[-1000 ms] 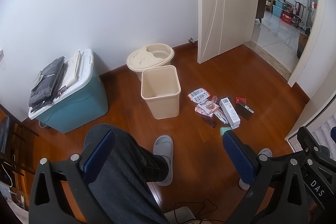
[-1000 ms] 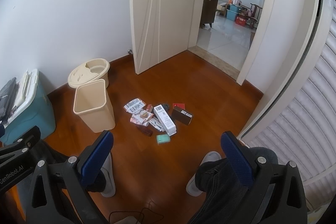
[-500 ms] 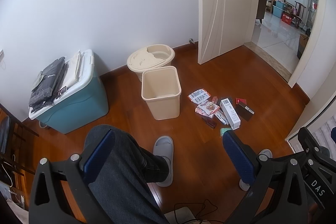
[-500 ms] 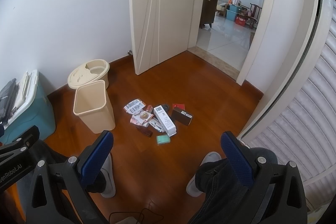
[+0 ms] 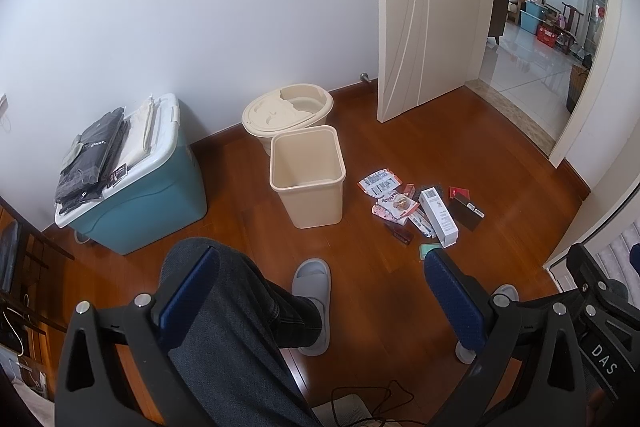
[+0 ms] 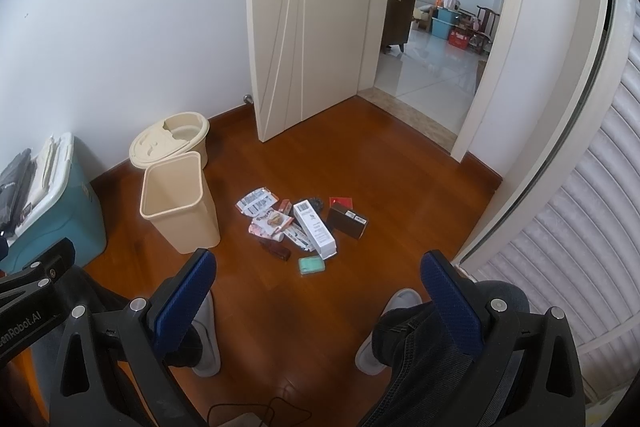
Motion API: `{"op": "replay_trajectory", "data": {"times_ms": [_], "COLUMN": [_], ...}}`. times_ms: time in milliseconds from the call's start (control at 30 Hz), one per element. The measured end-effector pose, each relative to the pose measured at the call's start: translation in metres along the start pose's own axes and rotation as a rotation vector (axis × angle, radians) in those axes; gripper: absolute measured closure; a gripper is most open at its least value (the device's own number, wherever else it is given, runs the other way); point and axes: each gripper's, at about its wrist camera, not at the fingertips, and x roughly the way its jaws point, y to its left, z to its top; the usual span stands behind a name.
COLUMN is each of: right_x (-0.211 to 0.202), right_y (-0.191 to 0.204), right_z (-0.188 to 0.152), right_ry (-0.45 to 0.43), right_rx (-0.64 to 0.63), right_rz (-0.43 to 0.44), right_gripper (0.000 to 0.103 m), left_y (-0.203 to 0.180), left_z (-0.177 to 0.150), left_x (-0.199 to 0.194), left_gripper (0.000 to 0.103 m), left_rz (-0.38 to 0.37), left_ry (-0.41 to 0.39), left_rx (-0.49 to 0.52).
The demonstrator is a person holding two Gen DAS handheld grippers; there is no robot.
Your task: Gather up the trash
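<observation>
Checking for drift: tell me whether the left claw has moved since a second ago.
No. The left claw frames the beige bin and blue storage box almost exactly as before.

Both wrist views look down and forward from above the seated person's knees, well back from the floor. Shared: beige bin (image 5: 307, 174) (image 6: 178, 203), scattered trash (image 5: 420, 211) (image 6: 300, 223), open door (image 5: 428, 7) (image 6: 312, 19).

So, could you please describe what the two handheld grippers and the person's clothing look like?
Both the left gripper and the right gripper have black angular frames with silver bolts and flat blue textured pads. White lettering marks the black bodies. The person wears dark grey trousers and pale grey slippers.
</observation>
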Motion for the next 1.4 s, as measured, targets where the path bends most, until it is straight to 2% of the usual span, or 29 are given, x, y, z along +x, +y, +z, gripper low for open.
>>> {"op": "replay_trajectory", "data": {"times_ms": [533,800,900,1000,1100,1200,1333,1400], "right_x": [0.010,0.037,0.064,0.095,0.143,0.201,0.288,0.322], "right_y": [0.000,-0.010,-0.018,-0.031,-0.038,-0.043,-0.047,-0.051], "right_z": [0.002,0.007,0.017,0.031,0.046,0.060,0.076,0.079], "right_ry": [0.019,-0.005,0.006,-0.001,0.026,0.107,0.238,0.267], "right_rx": [0.004,-0.022,-0.045,-0.071,-0.131,-0.169,-0.211,-0.235], "right_rz": [0.007,0.005,0.031,0.093,0.135,0.216,0.323,0.363], "right_gripper": [0.000,0.001,0.001,0.001,0.001,0.001,0.001,0.001], "left_y": [0.002,-0.020,-0.036,-0.061,-0.088,-0.108,-0.135,-0.152], "left_z": [0.003,0.018,0.022,0.027,0.032,0.038,0.045,0.048], "left_x": [0.004,0.030,0.061,0.106,0.150,0.192,0.248,0.277], "left_gripper": [0.000,0.000,0.000,0.000,0.000,0.000,0.000,0.000], "left_rz": [0.002,0.053,0.074,0.028,0.000,-0.002,-0.044,-0.052], "left_ry": [0.007,-0.068,-0.077,-0.025,0.015,0.052,0.116,0.129], "left_rx": [0.008,0.071,0.117,0.163,0.204,0.212,0.186,0.185]}}
